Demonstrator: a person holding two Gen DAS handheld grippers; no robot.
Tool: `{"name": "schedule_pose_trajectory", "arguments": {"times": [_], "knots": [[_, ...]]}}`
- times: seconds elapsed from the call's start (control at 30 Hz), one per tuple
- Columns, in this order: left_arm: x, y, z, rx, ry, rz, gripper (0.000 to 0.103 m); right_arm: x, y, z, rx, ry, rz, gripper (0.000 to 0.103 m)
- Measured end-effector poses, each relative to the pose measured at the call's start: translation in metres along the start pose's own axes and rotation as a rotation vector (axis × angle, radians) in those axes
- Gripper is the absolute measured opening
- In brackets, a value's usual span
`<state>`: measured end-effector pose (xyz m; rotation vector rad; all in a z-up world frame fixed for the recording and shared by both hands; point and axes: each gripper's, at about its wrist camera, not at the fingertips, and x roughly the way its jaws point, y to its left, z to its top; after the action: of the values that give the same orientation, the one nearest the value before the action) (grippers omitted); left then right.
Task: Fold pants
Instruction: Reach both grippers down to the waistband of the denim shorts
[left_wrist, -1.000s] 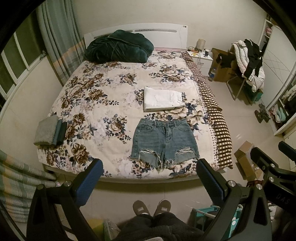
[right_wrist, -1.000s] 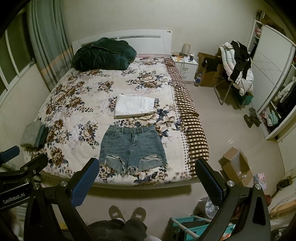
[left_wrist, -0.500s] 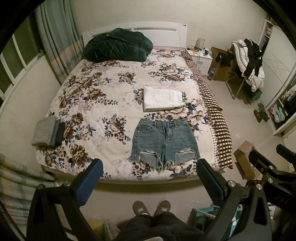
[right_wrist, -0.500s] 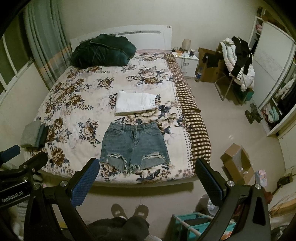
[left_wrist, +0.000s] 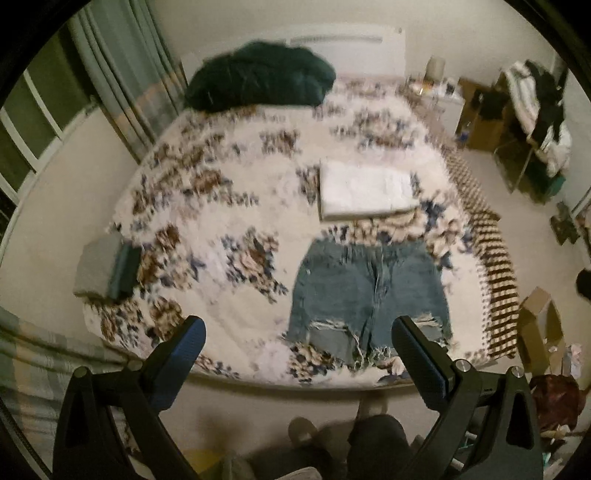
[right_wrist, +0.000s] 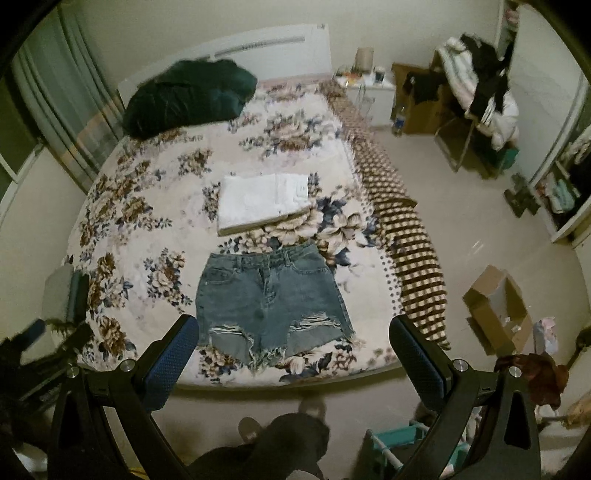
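Blue denim shorts (left_wrist: 369, 291) (right_wrist: 271, 295) lie flat and unfolded near the foot of a floral bed (left_wrist: 229, 206) (right_wrist: 155, 192), waistband away from me, frayed hems toward me. My left gripper (left_wrist: 297, 338) is open and empty, held above the bed's foot edge short of the shorts. My right gripper (right_wrist: 293, 338) is open and empty, also short of the hems. The left view is blurred by motion.
A folded white garment (left_wrist: 364, 190) (right_wrist: 264, 201) lies just beyond the shorts. A dark green duvet (right_wrist: 188, 98) sits at the headboard. Folded grey items (left_wrist: 105, 267) rest on the bed's left edge. A cardboard box (right_wrist: 496, 308) and a chair piled with clothes (right_wrist: 480, 99) stand on the floor at right.
Both grippers have moved forward toward the bed, so the shorts look larger and closer. Both stay open. The shorts have not moved.
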<state>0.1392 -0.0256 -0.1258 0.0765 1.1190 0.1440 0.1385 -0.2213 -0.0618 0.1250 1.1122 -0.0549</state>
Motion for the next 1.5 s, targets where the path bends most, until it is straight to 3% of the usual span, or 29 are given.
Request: {"name": "schedule_pose_trajectory", "arguments": {"times": [0.1,0.2,0.3,0.43,0.53,0.63,0.73,0.8,0.87,0.93,1.1,1.23,1.3,1.4,1.43,1.47,1.5], "knots": [[0.052,-0.029,0.007,-0.023,0.052,-0.007,0.103,0.071,-0.031,0.031,-0.007,0.058,0.030,0.103],[0.129,-0.095,0.003,-0.037,0.124,-0.026,0.103,0.158,-0.072,0.058,-0.015,0.095,0.041,0.103],[0.200,-0.161,-0.010,-0.034,0.221,-0.094,0.103,0.250,-0.118,0.072,-0.011,0.152,0.020,0.103],[0.283,-0.252,-0.047,0.031,0.340,-0.136,0.103,0.338,-0.167,0.064,-0.020,0.196,0.023,0.103],[0.342,-0.319,-0.082,0.103,0.412,-0.111,0.103,0.393,-0.199,0.049,-0.035,0.250,0.026,0.103],[0.379,-0.356,-0.101,0.126,0.447,-0.076,0.101,0.432,-0.217,0.034,-0.057,0.300,0.037,0.103],[0.398,-0.368,-0.111,0.123,0.480,-0.056,0.077,0.457,-0.220,0.019,-0.090,0.352,0.054,0.103],[0.395,-0.363,-0.110,0.066,0.440,-0.091,0.073,0.471,-0.218,0.017,-0.108,0.382,0.078,0.103],[0.384,-0.357,-0.107,0.057,0.392,-0.152,0.033,0.486,-0.212,0.020,-0.118,0.409,0.113,0.103],[0.375,-0.350,-0.105,0.049,0.368,-0.173,0.004,0.500,-0.200,0.024,-0.122,0.442,0.166,0.103],[0.365,-0.322,-0.095,-0.014,0.384,-0.230,0.003,0.551,-0.161,0.047,-0.108,0.534,0.306,0.103],[0.352,-0.305,-0.082,-0.033,0.363,-0.241,0.003,0.587,-0.134,0.060,-0.105,0.599,0.358,0.100],[0.347,-0.295,-0.078,-0.048,0.358,-0.253,0.003,0.600,-0.122,0.064,-0.107,0.625,0.373,0.094],[0.328,-0.278,-0.070,-0.071,0.339,-0.272,0.003,0.618,-0.106,0.065,-0.117,0.661,0.365,0.069],[0.324,-0.272,-0.067,-0.075,0.337,-0.278,0.003,0.622,-0.104,0.065,-0.124,0.663,0.356,0.050],[0.317,-0.265,-0.063,-0.076,0.330,-0.283,0.003,0.624,-0.099,0.064,-0.132,0.664,0.348,0.022],[0.315,-0.262,-0.068,-0.076,0.324,-0.286,0.003,0.624,-0.095,0.064,-0.140,0.660,0.326,0.015]]}}
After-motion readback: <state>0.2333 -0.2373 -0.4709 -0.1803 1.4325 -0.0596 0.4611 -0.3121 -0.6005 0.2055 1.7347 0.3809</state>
